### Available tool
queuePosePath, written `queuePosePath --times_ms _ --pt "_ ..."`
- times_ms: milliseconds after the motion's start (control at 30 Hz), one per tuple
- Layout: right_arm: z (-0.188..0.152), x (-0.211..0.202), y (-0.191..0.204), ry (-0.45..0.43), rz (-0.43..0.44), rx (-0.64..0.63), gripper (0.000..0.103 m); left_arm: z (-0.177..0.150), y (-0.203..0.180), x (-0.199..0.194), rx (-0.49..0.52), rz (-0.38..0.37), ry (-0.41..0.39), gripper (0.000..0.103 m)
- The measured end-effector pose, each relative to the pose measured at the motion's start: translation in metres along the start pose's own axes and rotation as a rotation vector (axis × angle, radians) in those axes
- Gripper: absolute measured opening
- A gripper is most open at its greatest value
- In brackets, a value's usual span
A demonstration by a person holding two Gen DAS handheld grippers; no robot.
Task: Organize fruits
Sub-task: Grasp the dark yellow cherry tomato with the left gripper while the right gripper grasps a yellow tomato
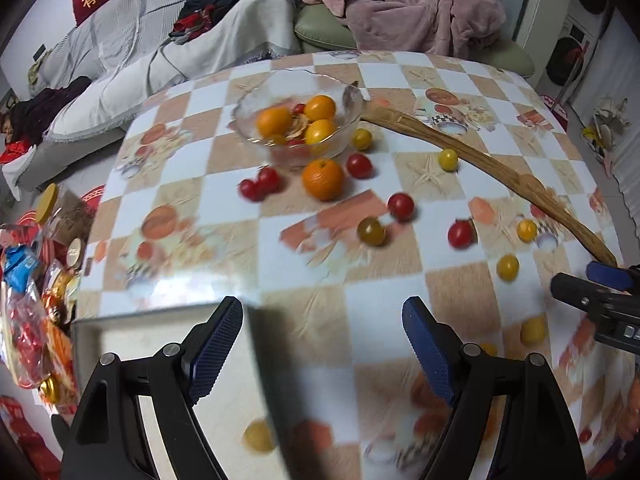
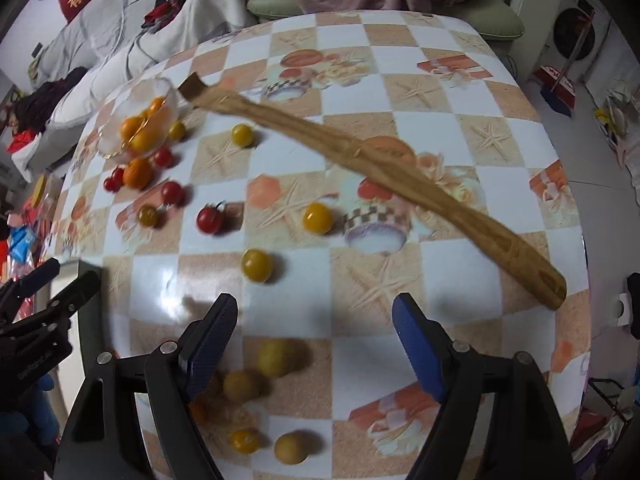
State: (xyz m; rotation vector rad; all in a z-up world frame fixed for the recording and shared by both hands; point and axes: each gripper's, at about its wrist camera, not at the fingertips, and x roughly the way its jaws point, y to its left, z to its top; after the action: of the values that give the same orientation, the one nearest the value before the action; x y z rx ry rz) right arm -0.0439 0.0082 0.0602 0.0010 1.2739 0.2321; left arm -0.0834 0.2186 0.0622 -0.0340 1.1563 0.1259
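Observation:
A glass bowl (image 1: 300, 118) at the table's far side holds several oranges and small tomatoes. An orange (image 1: 323, 179) lies just in front of it. Red tomatoes (image 1: 400, 206) and yellow ones (image 1: 507, 267) are scattered over the checked tablecloth (image 1: 380, 312). My left gripper (image 1: 322, 344) hangs open above the near edge, nothing between its fingers. My right gripper (image 2: 314, 342) is open too, with yellow tomatoes (image 2: 276, 358) on the cloth below it. The bowl (image 2: 140, 124) appears far left in the right wrist view. Each gripper shows at the edge of the other's view.
A long wooden shoehorn-like stick (image 2: 380, 176) lies diagonally across the table, one end by the bowl. A white box (image 1: 168, 380) sits at the near left under the left gripper. A sofa with blankets (image 1: 400, 4) stands behind; packets (image 1: 32, 320) clutter the floor at left.

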Motion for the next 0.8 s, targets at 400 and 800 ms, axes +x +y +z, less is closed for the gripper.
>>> queuePosePath --times_ms 400,800 --pt "0.033 0.028 -0.010 0.011 0.029 0.001 0.083 0.028 -0.023 0.053 -0.010 0.031 0.039 0.083" --pt "0.044 0.051 -0.007 0.031 0.017 -0.030 0.058 0.037 -0.031 0.074 -0.022 0.048 0.046 0.080"
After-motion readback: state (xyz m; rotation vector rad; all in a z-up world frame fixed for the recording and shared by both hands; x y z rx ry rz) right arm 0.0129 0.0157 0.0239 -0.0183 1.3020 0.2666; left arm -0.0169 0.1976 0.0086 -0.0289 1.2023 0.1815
